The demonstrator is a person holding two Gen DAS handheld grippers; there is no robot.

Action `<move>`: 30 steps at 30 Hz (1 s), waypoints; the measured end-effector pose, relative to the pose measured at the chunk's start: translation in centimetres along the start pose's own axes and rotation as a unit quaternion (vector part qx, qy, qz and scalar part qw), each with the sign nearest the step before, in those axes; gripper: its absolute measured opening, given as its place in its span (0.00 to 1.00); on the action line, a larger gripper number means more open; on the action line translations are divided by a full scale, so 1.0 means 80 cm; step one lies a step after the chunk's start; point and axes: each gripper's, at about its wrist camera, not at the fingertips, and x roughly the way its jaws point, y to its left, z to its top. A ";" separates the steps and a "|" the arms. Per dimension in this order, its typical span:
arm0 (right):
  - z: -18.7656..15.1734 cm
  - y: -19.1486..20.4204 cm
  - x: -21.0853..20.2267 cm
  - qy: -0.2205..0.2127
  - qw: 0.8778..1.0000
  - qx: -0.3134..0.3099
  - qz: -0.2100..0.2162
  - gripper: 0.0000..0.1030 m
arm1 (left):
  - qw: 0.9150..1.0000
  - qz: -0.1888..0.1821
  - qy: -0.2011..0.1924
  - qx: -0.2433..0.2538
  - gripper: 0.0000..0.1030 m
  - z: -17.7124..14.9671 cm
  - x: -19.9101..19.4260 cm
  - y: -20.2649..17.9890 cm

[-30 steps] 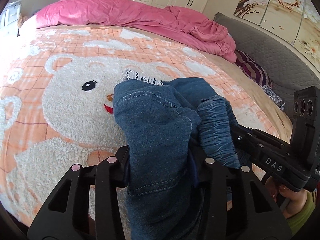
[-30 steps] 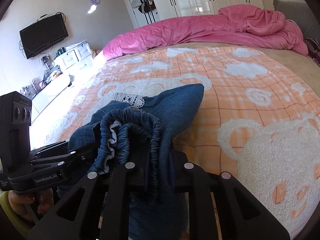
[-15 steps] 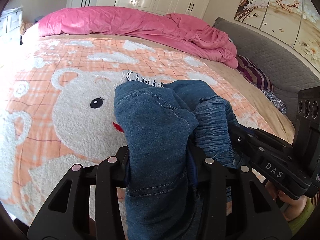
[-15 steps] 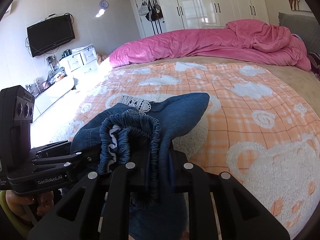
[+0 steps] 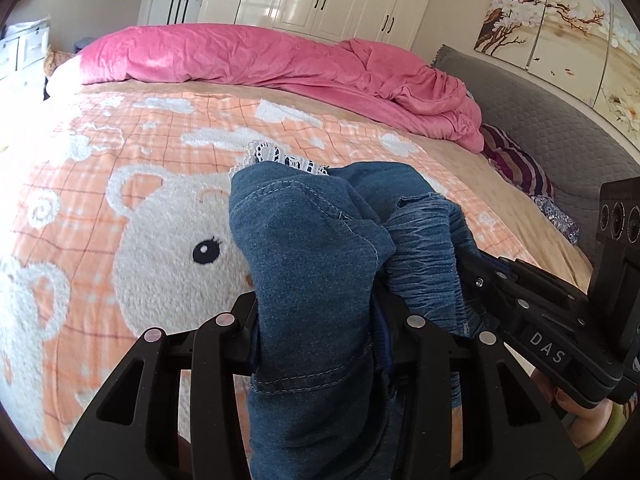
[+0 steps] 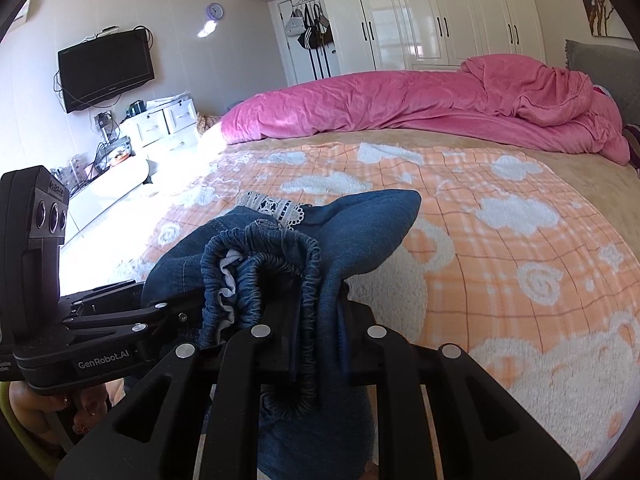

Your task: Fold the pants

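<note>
A bed point(image 5: 440, 168) fills both views, spread with an orange plaid blanket point(image 5: 132, 152) bearing a white bear, a rumpled pink duvet point(image 5: 280, 60) across the upper frame. At lower centre of each view hang the denim pants point(image 5: 312, 264), bunched and lifted above the blanket. The left gripper point(image 5: 316, 344) is clenched on a denim fold at bottom centre; the right gripper point(image 6: 316, 344) is clamped on the gathered elastic waistband point(image 6: 280, 256). A white lace trim point(image 5: 280, 158) peeks out at the top of the bundle.
</note>
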 end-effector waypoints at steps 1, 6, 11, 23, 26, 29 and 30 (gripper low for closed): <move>0.004 0.000 0.002 -0.002 1.000 -0.001 -0.001 0.13 | 1.000 0.000 -0.001 -0.001 0.32 0.004 0.002 0.001; 0.021 -0.001 0.014 -0.008 1.000 -0.005 -0.004 0.13 | 1.000 0.001 -0.007 -0.002 0.32 0.021 0.010 0.007; 0.034 -0.006 0.026 -0.010 1.000 -0.008 -0.005 0.13 | 1.000 0.001 -0.014 -0.006 0.32 0.039 0.019 0.013; 0.058 -0.013 0.051 -0.015 1.000 -0.014 -0.015 0.13 | 1.000 0.009 -0.020 0.003 0.32 0.067 0.037 0.018; 0.062 -0.016 0.057 -0.013 1.000 -0.011 -0.017 0.13 | 1.000 0.010 -0.020 0.004 0.32 0.073 0.043 0.020; 0.064 -0.018 0.064 -0.008 1.000 -0.011 -0.017 0.13 | 1.000 0.011 -0.017 0.002 0.32 0.074 0.047 0.024; 0.064 -0.019 0.066 -0.007 1.000 -0.011 -0.017 0.13 | 1.000 0.011 -0.016 0.000 0.32 0.073 0.049 0.025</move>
